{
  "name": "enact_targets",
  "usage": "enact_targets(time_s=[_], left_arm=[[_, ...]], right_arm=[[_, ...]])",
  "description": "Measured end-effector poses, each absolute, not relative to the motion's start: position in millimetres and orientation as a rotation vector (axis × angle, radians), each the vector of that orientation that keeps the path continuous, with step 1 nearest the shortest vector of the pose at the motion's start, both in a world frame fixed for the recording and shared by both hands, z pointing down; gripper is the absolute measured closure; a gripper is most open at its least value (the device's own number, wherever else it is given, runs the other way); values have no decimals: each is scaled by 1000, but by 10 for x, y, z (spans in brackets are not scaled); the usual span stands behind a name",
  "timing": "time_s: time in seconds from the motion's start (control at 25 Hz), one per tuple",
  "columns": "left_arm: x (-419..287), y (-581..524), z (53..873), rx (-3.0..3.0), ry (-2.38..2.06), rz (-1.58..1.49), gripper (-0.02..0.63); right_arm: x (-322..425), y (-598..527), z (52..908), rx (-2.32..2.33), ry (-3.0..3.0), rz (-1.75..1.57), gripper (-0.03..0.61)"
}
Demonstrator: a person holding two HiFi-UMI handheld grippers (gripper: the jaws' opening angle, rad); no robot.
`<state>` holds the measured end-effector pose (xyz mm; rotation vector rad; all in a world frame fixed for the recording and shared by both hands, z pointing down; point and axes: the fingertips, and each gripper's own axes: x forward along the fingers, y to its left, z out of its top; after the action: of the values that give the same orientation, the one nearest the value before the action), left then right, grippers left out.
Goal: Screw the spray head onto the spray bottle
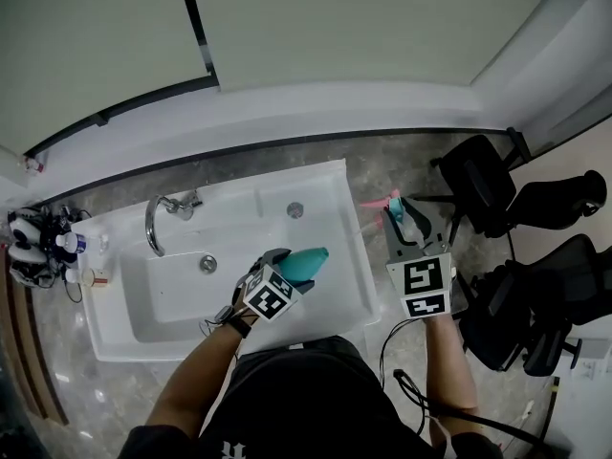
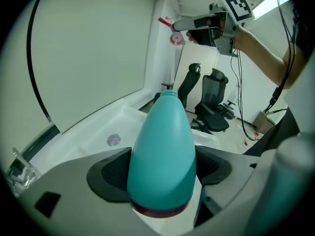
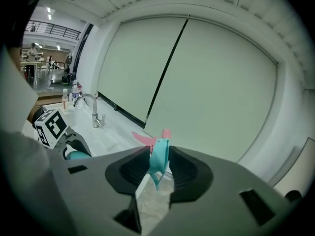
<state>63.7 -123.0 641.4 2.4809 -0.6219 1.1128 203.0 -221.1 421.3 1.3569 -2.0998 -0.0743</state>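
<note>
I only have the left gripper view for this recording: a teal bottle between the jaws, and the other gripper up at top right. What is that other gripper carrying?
Observer: The right gripper view shows the right gripper with its jaws closed on the spray head, which is teal with pink parts.
Reviewer: Is the head on the bottle's neck yet?
Observer: No. In the head view it is off past the right edge of the sink, clear of the bottle.
Reviewer: Where does the bottle sit over the sink?
Observer: The left gripper holds it over the sink's front right part, with its neck pointing right.
</note>
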Motion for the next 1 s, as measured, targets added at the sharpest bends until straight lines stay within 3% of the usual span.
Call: enact_targets(time_s=[0.4, 1.0], left_arm=[[644, -1188, 6357, 2474, -599, 1037, 230], [758, -1319, 5983, 2507, -681, 853, 230]], right_arm=[[1713, -2129, 4072, 1316, -2032, -318, 453], [1071, -1851, 4648, 1126, -2061, -332, 453]])
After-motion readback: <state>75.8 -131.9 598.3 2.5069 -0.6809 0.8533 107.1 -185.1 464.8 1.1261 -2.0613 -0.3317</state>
